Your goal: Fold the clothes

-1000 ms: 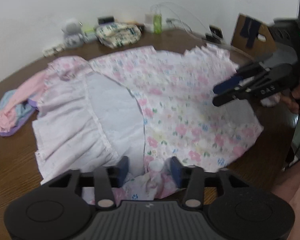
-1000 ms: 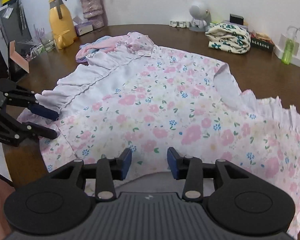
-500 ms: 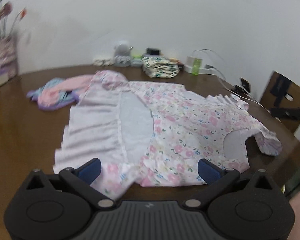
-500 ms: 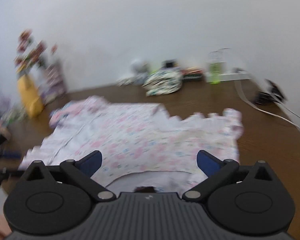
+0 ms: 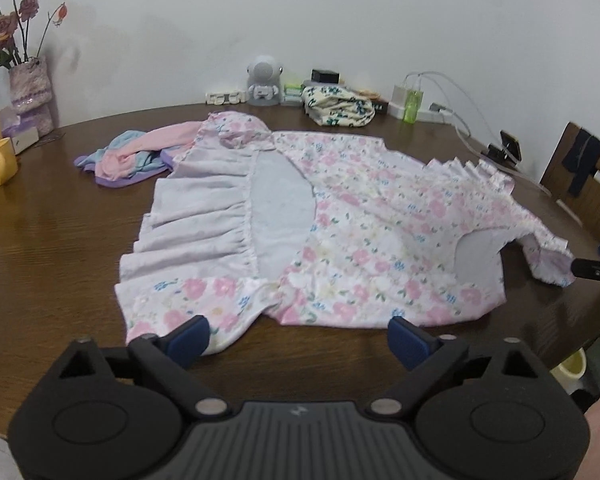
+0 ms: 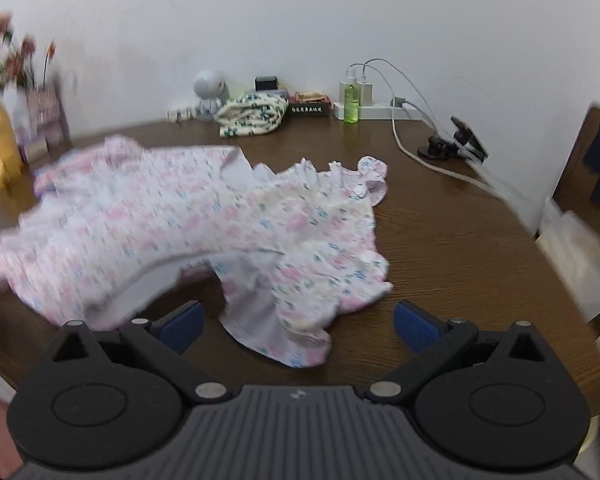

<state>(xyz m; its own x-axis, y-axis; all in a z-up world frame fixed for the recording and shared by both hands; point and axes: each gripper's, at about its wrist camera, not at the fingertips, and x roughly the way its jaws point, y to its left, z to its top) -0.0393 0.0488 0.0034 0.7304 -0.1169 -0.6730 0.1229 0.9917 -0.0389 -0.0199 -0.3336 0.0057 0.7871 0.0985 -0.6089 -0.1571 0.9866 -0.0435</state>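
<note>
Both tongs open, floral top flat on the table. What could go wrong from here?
1. The floral top's near right corner lies bunched and flipped; a fold now would likely lock that wrinkle in.
2. The pastel garment touches the top's far sleeve and may drag along.
3. The white cables lie close to the ruffled sleeve; a wide sweep might snag them.

Motion blurs the floral dress (image 6: 148,216) and flower vase (image 6: 40,112) at left.
</note>
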